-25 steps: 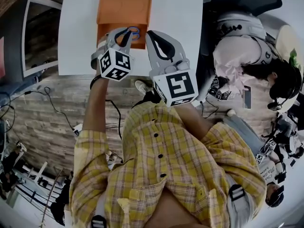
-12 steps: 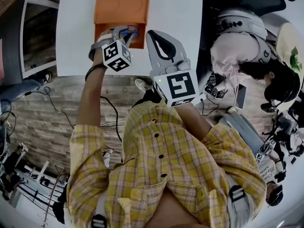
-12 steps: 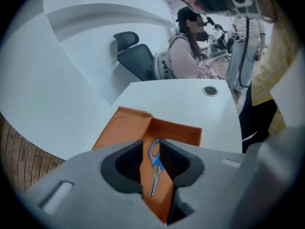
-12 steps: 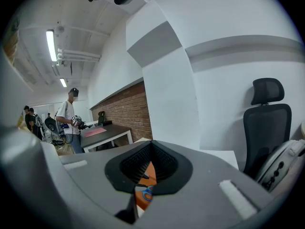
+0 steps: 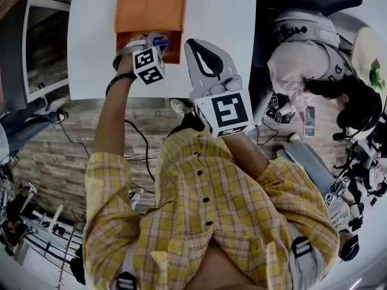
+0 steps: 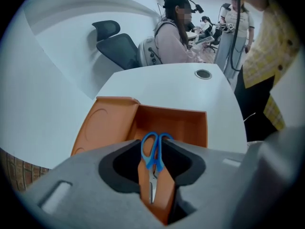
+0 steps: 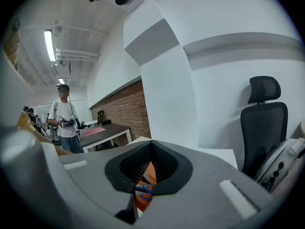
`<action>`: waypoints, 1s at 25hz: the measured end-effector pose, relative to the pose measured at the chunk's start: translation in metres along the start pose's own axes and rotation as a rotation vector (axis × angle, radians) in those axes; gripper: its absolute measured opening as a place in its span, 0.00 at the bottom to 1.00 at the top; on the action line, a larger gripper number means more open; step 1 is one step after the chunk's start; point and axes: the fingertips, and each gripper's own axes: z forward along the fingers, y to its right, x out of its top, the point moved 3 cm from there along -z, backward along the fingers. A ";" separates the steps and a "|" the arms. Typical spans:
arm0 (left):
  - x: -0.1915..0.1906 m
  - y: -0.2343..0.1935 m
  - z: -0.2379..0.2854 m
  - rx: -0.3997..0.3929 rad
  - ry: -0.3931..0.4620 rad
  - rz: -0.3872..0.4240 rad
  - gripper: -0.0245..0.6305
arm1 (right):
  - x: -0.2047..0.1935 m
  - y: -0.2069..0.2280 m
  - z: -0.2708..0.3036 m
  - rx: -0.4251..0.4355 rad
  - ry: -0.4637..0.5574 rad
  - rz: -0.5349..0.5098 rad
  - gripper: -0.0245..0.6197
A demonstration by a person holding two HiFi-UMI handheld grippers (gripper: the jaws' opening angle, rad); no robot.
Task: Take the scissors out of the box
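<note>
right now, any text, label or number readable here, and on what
No readable text in any view.
left gripper (jaws opening, scissors between them) and right gripper cubes: square markers only, no letters.
orange box: no label.
white item, lower right of head view: print too small.

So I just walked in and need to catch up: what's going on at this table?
A person in a yellow checked shirt holds a gripper in each hand. The left gripper is down at the open orange box on the white table, its jaws opening on either side of the blue-handled scissors, not gripping them. The right gripper hangs nearby, shut and empty.
</note>
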 end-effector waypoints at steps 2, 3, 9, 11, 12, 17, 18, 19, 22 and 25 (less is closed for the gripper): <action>0.003 0.003 0.005 -0.023 -0.017 0.010 0.24 | 0.002 0.005 -0.002 -0.001 -0.001 0.001 0.04; 0.004 0.004 0.008 -0.033 -0.025 0.017 0.24 | 0.002 0.007 -0.002 -0.001 -0.002 0.001 0.04; 0.003 0.001 0.024 -0.075 -0.045 0.041 0.24 | -0.003 0.014 0.008 0.001 -0.011 0.006 0.04; 0.003 0.001 0.030 -0.088 -0.053 0.045 0.24 | -0.006 0.017 0.010 0.003 -0.015 0.007 0.04; 0.003 0.002 0.033 -0.096 -0.057 0.047 0.24 | -0.008 0.019 0.011 0.003 -0.017 0.008 0.04; -0.004 0.003 0.040 -0.140 -0.079 0.048 0.24 | -0.007 0.017 0.019 0.007 -0.026 0.005 0.04; -0.005 0.004 0.042 -0.149 -0.082 0.046 0.24 | -0.009 0.017 0.020 0.006 -0.028 0.005 0.04; -0.005 0.005 0.044 -0.158 -0.082 0.041 0.24 | -0.011 0.018 0.020 0.005 -0.030 0.006 0.04; -0.006 0.006 0.046 -0.188 -0.076 0.025 0.23 | -0.014 0.018 0.022 0.007 -0.036 0.009 0.04; -0.008 0.006 0.043 -0.202 -0.076 0.023 0.17 | -0.012 0.013 0.024 0.013 -0.039 0.008 0.04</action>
